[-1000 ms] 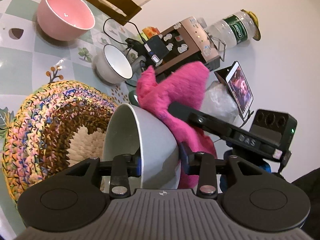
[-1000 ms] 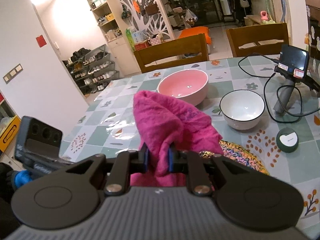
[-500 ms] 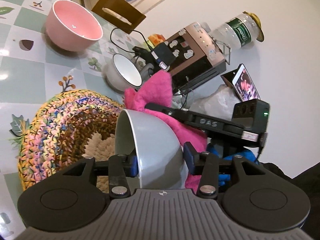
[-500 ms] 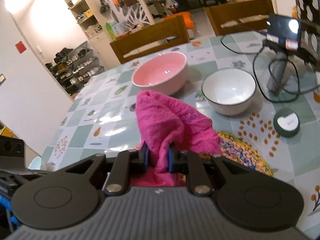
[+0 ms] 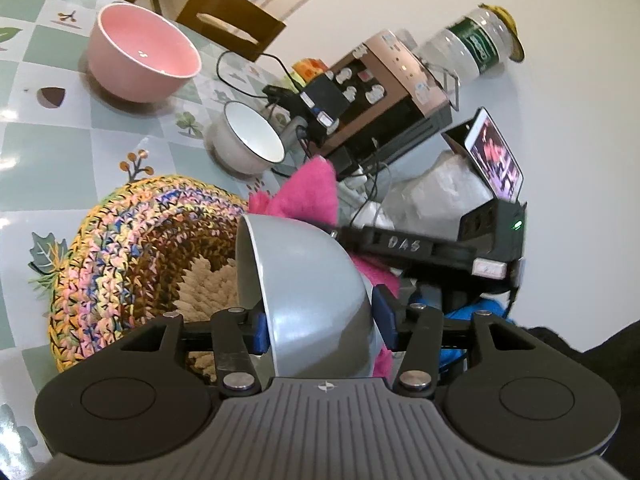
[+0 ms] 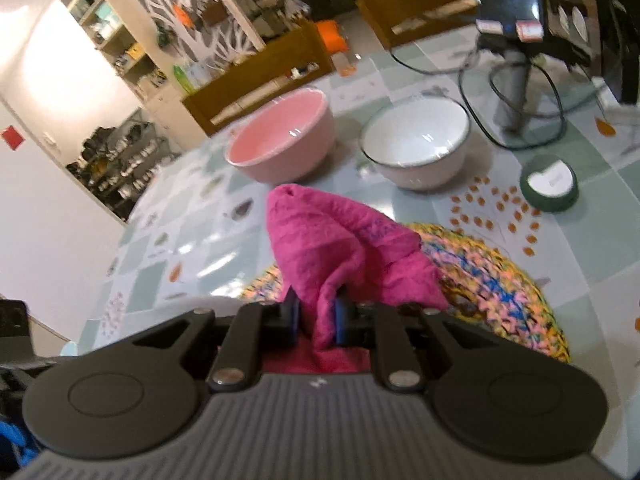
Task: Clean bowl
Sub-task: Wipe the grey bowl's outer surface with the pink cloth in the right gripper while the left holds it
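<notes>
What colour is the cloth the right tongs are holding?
Bright pink cloth, clamped in the right tongs; clearest in the right wrist view.

Bowl (image 5: 312,300) held in the left gripper (image 5: 320,326): plain grey, no pattern. Gripper pads (image 5: 260,330): blue; gripper body: black.

Cloth (image 6: 344,248) clamped in the right gripper (image 6: 314,318): solid magenta pink.

Mat (image 5: 132,252) beneath the grey bowl: crocheted rings of yellow, pink and blue, then brown, with a beige centre.

Tablecloth (image 5: 44,152) ahead of both grippers: pale green and white checks with leaf and berry prints.

Far bowl (image 6: 280,140): pink. Bowl (image 6: 416,144) beside it: white with a dark rim.
</notes>
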Available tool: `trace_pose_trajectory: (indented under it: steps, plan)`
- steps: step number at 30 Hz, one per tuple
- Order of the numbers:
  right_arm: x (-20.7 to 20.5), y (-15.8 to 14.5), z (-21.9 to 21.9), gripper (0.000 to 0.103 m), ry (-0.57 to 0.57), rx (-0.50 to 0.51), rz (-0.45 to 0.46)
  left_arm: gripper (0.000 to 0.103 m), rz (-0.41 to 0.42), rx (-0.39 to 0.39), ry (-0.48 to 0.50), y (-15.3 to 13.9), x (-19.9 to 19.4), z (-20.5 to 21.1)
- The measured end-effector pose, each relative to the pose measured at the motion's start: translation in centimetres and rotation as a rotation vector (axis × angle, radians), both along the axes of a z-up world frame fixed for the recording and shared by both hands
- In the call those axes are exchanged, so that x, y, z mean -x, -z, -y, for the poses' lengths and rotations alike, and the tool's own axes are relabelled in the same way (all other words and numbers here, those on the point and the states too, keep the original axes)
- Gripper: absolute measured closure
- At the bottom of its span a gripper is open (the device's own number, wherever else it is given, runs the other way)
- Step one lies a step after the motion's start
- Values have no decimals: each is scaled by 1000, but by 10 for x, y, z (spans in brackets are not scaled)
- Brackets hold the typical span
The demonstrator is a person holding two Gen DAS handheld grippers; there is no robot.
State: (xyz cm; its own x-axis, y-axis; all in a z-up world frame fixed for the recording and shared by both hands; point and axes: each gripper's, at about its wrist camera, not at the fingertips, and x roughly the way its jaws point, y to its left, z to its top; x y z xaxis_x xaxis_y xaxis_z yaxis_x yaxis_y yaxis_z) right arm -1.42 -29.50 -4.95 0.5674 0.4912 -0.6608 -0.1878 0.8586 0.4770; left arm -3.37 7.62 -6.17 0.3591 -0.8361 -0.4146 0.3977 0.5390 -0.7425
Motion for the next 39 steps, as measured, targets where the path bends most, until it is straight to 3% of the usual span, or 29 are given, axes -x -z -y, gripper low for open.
trace_pose_trajectory:
  steps: [6, 21, 39]
  plan:
    - [1, 0, 0, 86, -36, -11, -9, 52, 14, -30, 37, 0, 1, 12]
    - [3, 1, -1, 86, -125, -38, -31, 52, -2, -10, 98, 6, 3, 17]
    - [5, 2, -1, 87, -232, -71, -58, 51, 22, -30, 94, 5, 19, 15]
